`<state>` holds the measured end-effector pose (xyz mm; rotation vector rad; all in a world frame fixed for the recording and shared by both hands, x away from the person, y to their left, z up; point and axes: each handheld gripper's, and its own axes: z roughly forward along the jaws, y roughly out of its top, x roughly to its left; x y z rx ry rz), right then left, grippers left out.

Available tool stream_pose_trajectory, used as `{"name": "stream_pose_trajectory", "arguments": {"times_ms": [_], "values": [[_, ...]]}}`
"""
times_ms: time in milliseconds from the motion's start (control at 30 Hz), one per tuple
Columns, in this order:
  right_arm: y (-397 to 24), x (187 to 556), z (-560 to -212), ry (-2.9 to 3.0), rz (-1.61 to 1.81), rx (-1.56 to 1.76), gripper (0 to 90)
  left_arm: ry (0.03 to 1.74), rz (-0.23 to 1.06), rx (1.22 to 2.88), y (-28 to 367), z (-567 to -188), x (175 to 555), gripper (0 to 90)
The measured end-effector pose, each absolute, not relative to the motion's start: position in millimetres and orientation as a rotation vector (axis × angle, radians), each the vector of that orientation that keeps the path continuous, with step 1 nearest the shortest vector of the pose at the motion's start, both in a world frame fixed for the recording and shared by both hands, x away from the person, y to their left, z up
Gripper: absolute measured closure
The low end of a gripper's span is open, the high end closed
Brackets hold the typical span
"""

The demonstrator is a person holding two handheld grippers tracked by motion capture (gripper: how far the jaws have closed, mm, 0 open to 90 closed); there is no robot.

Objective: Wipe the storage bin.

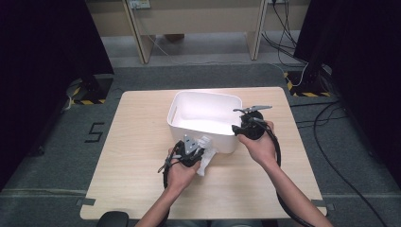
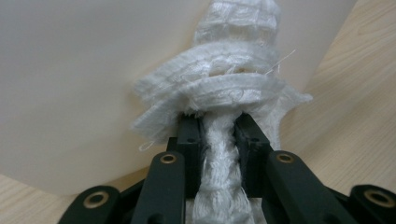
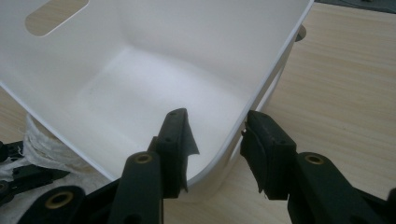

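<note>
White cloth [image 2: 219, 93] pinched tight in my left claw [image 1: 189, 152], at bin's [image 1: 203, 137] 6 o'clock wall. My right claw [image 1: 249, 128] straddles bin corner at 4 o'clock, pads on rim, probably steadying bin for wiping.

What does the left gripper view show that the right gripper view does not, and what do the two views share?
Left gripper view: the left gripper, its jaws shut on a bunched white cloth, pressed against the outer wall of the white bin.

Right gripper view: the bin's bare inside, its handle slot, and the right gripper with its jaws either side of the bin's corner rim; whether they clamp it is unclear.

Both: the bin, the cloth and the wooden table.
</note>
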<state>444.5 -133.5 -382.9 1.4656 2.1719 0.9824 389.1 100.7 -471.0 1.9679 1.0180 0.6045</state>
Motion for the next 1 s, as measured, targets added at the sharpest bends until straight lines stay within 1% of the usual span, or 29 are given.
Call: {"name": "stream_pose_trajectory", "arguments": {"times_ms": [667,1000], "values": [[-132.2,444.3,-383.2,2.173,0.987,1.462,59.9,1.04,0.561,2.038,94.3,-491.9,394.7,74.9],[-132.1,444.3,-383.4,2.171,0.988,1.463,59.9,1.041,0.555,2.043,93.3,-492.3,395.4,74.9]]}}
